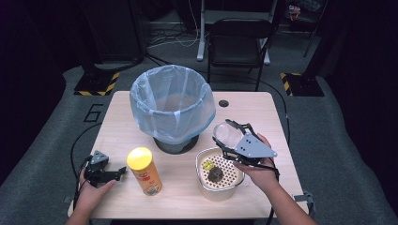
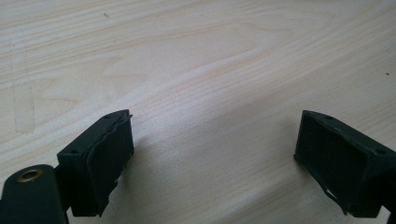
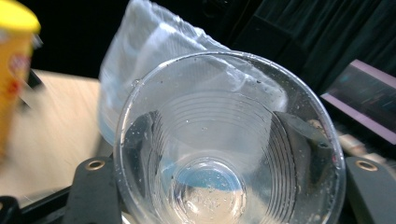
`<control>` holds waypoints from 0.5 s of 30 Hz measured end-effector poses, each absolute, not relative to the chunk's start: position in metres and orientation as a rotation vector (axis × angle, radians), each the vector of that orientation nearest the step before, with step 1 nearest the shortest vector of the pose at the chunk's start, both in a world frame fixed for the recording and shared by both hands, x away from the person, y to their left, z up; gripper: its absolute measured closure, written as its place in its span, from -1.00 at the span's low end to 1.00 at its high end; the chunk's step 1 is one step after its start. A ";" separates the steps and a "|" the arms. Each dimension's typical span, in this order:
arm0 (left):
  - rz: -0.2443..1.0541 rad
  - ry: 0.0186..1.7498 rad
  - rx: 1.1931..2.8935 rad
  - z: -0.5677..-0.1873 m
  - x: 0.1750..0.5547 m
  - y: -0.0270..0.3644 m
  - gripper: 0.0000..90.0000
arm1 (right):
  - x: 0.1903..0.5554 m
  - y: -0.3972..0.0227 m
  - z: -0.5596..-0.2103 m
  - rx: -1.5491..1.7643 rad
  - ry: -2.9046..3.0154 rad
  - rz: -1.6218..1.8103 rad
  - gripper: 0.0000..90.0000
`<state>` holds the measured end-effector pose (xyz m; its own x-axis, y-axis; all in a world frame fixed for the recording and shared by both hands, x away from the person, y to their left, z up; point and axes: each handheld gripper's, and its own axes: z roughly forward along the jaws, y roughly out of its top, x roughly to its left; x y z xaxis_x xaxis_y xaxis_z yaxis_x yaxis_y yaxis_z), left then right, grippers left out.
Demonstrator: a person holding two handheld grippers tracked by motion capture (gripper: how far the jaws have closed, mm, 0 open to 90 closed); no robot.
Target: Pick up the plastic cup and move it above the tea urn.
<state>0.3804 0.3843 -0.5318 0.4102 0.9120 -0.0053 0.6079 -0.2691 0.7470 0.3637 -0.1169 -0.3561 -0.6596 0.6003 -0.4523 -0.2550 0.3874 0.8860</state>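
The right gripper [image 1: 228, 136] has its two black jaws clamped on the sides of a clear plastic cup [image 1: 227, 134], one jaw on each flank of the cup's wall; in the right gripper view the cup [image 3: 226, 154] lies with its open mouth toward the camera, its ribbed wall wet with small droplets and its base turned toward the bin. Seen from above, the cup is held off the table, tipped on its side, just right of the bin's foot and above the far rim of a white strainer bowl [image 1: 206, 183]. That bowl stands on the table in front of the bin and to its right, and its perforated insert carries a dark lump [image 1: 215, 174] and some yellow bits [image 1: 206, 165]. The person's right hand [image 1: 259, 174] grips the gripper's body from below the bowl's right side. The bin [image 1: 172, 104], lined with a pale blue bag, stands at the far middle of the wooden table [image 1: 263, 112]. A yellow-lidded canister [image 1: 144, 170] stands upright in front of the bin and to its left. Farther left of the bin, near the table's front left edge, the left gripper [image 1: 123, 170] rests low with its jaws apart and nothing between them, over bare wood [image 2: 215, 93], held by the left hand [image 1: 91, 192].
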 end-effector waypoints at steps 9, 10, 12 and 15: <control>0.571 1.289 1.989 -0.532 0.380 0.384 -0.75 | 0.374 -0.125 -0.356 0.502 1.964 1.665 -0.24; 0.571 1.289 1.988 -0.532 0.380 0.384 -0.75 | 0.375 -0.126 -0.356 0.514 1.968 1.684 -0.24; 0.572 1.289 1.988 -0.532 0.380 0.384 -0.75 | 0.377 -0.128 -0.357 0.549 1.986 1.714 -0.24; 0.571 1.289 1.988 -0.532 0.380 0.384 -0.75 | 0.379 -0.131 -0.359 0.592 2.007 1.722 -0.24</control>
